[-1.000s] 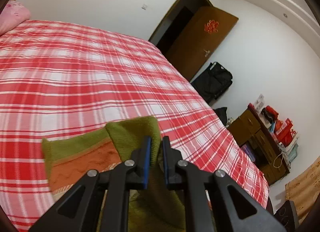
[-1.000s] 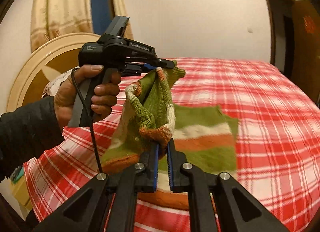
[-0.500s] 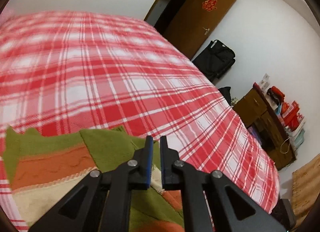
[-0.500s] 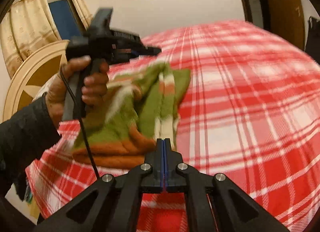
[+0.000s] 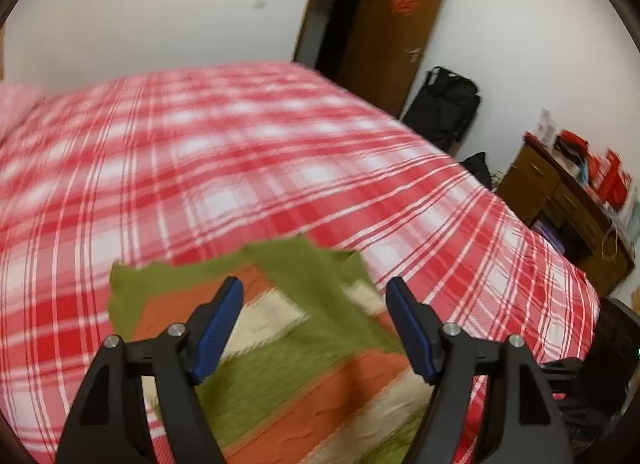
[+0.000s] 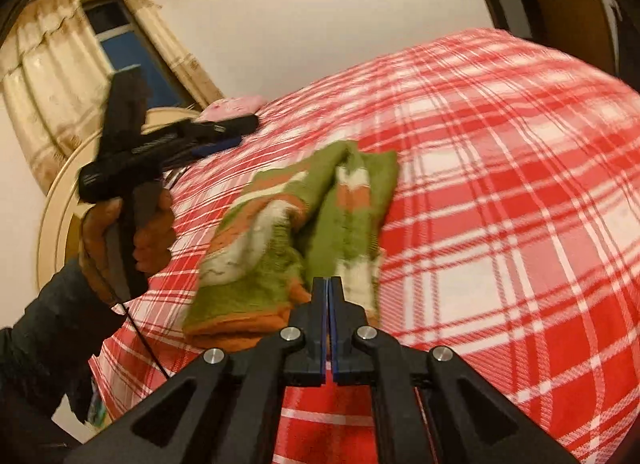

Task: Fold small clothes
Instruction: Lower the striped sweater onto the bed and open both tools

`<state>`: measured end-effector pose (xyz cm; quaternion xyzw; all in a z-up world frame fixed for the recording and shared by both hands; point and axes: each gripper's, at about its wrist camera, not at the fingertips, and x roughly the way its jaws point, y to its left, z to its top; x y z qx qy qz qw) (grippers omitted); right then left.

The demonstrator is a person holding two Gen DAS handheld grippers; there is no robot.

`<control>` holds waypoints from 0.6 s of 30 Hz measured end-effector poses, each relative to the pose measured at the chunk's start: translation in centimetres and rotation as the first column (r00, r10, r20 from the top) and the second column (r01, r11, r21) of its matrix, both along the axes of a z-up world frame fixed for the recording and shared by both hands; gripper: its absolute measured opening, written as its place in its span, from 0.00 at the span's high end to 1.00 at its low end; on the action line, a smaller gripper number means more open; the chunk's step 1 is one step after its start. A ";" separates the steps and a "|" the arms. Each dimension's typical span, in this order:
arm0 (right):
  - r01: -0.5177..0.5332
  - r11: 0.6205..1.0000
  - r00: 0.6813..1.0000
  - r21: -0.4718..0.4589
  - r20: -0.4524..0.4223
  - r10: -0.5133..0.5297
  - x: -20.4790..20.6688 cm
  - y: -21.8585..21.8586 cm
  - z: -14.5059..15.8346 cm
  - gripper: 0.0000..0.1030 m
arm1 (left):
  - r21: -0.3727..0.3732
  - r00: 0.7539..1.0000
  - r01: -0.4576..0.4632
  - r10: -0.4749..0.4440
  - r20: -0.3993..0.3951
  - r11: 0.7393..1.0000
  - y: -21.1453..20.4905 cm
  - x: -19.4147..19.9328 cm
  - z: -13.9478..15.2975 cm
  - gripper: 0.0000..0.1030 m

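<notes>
A small knitted garment in green, orange and cream stripes lies rumpled and partly folded on the red plaid bed. My left gripper hovers just over it. Its jaws are opening wide, and the cloth lies below them, not pinched. In the right wrist view the garment sits in a loose heap. A hand holds the left gripper above the heap's far left. My right gripper is shut at the heap's near edge, with no cloth showing between its pads.
The plaid bed spreads wide to the right of the garment. A pink pillow and a round headboard lie at its head. Beyond the bed's foot stand a brown door, a black bag and a cluttered wooden dresser.
The left jaws, shut on a green fold before, have sprung wide and the cloth has dropped onto the bed. The right gripper let go of the garment's edge and closed empty.
</notes>
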<state>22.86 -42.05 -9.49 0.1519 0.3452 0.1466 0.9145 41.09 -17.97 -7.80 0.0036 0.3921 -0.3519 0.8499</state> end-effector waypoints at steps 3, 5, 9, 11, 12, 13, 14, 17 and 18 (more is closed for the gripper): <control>-0.030 0.998 0.999 -0.047 0.039 0.032 0.0 1.2 0.9 0.99 | -0.023 0.998 -0.030 0.029 -0.047 0.999 1.5 0.4 -1.0 0.26; 0.001 0.990 0.999 -0.140 0.046 0.006 0.0 1.9 1.0 0.99 | -0.031 0.996 -0.046 0.044 -0.072 0.998 2.2 0.6 -1.6 0.26; 0.050 0.962 0.999 -0.268 0.013 -0.049 1.1 2.3 0.0 0.99 | -0.022 0.997 -0.042 0.040 -0.071 0.999 2.4 0.2 -2.1 0.26; 0.022 0.971 1.000 -0.239 -0.012 -0.025 1.5 2.1 -0.3 0.99 | -0.017 0.997 -0.030 0.029 -0.066 0.999 2.4 -0.1 -2.0 0.26; 0.032 0.968 0.999 -0.249 -0.015 -0.037 1.6 2.1 -0.4 0.99 | -0.016 0.998 -0.026 0.025 -0.064 1.000 2.4 -0.1 -2.0 0.26; 0.051 0.959 0.998 -0.279 -0.010 -0.056 1.5 2.2 -0.4 0.99 | -0.018 0.998 -0.021 0.020 -0.065 1.000 2.4 -0.2 -2.1 0.26; 0.017 0.961 1.000 -0.275 -0.003 -0.019 1.6 2.3 -0.4 0.99 | -0.023 0.997 -0.015 0.013 -0.073 1.000 2.4 -0.3 -2.1 0.26; -0.020 0.939 1.000 -0.343 -0.012 0.017 1.9 2.9 -0.5 0.99 | -0.037 0.995 -0.006 0.003 -0.098 0.999 2.4 -0.3 -2.5 0.26; -0.026 0.935 1.000 -0.354 -0.002 0.027 1.8 3.0 -0.5 0.99 | -0.038 0.994 -0.006 0.002 -0.107 0.999 2.4 -0.4 -2.6 0.26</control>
